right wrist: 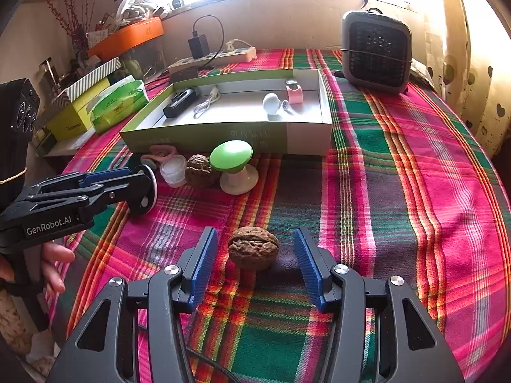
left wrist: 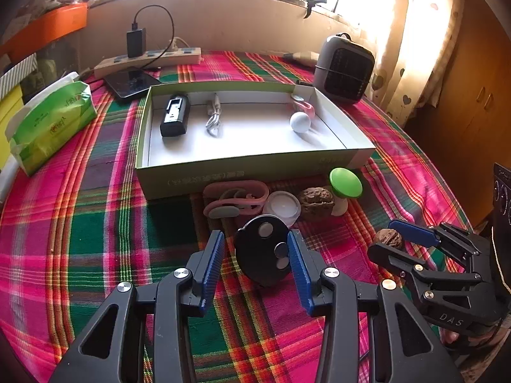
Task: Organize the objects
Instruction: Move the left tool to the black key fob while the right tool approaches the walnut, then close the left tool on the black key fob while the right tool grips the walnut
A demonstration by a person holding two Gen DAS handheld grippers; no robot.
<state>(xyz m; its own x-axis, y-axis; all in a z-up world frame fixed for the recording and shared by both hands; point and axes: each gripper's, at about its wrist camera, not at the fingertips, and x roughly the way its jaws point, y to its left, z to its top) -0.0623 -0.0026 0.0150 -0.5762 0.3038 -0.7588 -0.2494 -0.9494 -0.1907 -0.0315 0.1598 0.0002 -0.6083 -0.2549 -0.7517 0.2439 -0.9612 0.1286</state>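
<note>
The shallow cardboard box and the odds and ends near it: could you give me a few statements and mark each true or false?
1. The white ball lies inside the shallow green-sided cardboard box. True.
2. The green-capped toy mushroom is inside the box. False: it stands on the plaid tablecloth in front of the box.
3. The right gripper is clamped on the brown walnut. False: its blue fingers stand open, with gaps on both sides of the nut.
4. The round black disc with metal buttons sits between the fingers of the left gripper. True.
5. The grey mesh-fronted heater sits inside the box. False: it stands beyond the box's far right corner.
</note>
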